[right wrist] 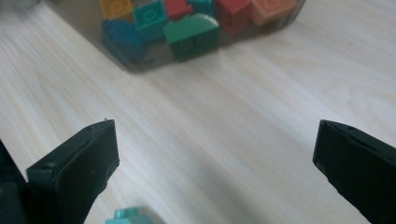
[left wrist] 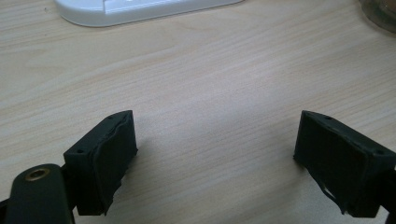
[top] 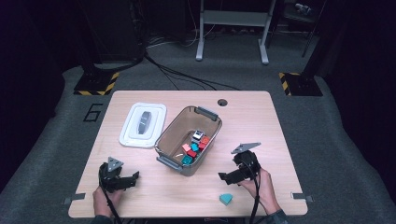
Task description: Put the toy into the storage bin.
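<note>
Jaws on both grippers are spread wide with nothing pinched. On the left, the left gripper (top: 122,179) is held low over bare wood at the near-left of the table (top: 261,116); between its jaws, plain tabletop is seen in the left gripper view (left wrist: 215,149). Beyond it lies the white lid (top: 142,124), flat, just beside the clear bin (top: 189,139), not on it. In the bin's near-right end a pile of bricks (top: 195,148) is seen: about seven or eight, exact count not tellable; red, teal, green, pink, one grey-white. Yellow and blue ones are also seen through the wall in the right gripper view (right wrist: 187,28).

Further right, the right gripper (top: 232,176) is held near the bin's near corner. The loose teal brick (top: 226,199) lies on the table near the front edge, nearer the person than that gripper; its top is seen at the bottom edge of the right gripper view (right wrist: 133,217), beside the left jaw, not between the jaws.

Counted: two grippers, one bin, one lid, one loose brick.

Risks, judged: the teal brick is not lined up with the open jaws, so a closing could miss or clip a corner and knock it toward the front edge, possibly off it. The bin could be nudged if the gripper is swung carelessly. The curved top could slip from a shallow pinch.
</note>
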Demonstrator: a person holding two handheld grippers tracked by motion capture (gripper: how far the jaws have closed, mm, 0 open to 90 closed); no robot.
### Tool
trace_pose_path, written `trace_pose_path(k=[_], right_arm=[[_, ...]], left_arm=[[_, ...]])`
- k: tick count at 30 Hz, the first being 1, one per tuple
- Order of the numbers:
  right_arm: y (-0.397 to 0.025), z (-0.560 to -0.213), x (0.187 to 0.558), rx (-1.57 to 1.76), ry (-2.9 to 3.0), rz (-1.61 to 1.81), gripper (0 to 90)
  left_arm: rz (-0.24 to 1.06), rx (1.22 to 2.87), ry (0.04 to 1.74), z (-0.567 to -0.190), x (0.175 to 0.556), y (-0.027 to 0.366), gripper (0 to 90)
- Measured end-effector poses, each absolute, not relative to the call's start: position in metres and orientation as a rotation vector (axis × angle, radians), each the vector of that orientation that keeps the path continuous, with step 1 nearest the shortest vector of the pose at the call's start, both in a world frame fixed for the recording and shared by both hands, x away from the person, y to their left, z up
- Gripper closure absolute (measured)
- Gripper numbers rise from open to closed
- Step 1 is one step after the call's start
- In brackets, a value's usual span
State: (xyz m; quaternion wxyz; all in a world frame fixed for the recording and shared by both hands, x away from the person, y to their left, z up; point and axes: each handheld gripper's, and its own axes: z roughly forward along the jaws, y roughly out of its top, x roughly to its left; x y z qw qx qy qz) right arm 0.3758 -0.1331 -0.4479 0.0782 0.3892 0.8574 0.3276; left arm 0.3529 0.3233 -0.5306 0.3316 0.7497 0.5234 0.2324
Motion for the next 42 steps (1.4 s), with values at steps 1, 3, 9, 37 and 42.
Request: trace_pose_path(k=[1, 3, 9, 37, 42], right_arm=[[-0.134, -0.451, 0.373, 1.167, 2.575, 0.981, 0.0], [-0.135, -0.458, 0.366, 1.163, 2.585, 0.986, 0.0], [-0.133, -0.471, 0.345, 1.17, 2.609, 0.975, 0.0], [-0.133, -0.503, 0.306, 1.133, 2.61, 0.933, 57.6], [-0.132, -0.499, 0.308, 1.114, 2.6, 0.937, 58.8]], left_arm=[[0.607, 1.96, 1.368, -0.531, 0.353, 0.323, 12.6], [0.607, 1.96, 1.368, -0.531, 0.353, 0.323, 12.6], [0.608, 1.96, 1.368, -0.531, 0.353, 0.323, 12.6], [0.608, 1.96, 1.369, -0.531, 0.353, 0.323, 12.6], [0.607, 1.959, 1.369, -0.531, 0.353, 0.323, 12.6]])
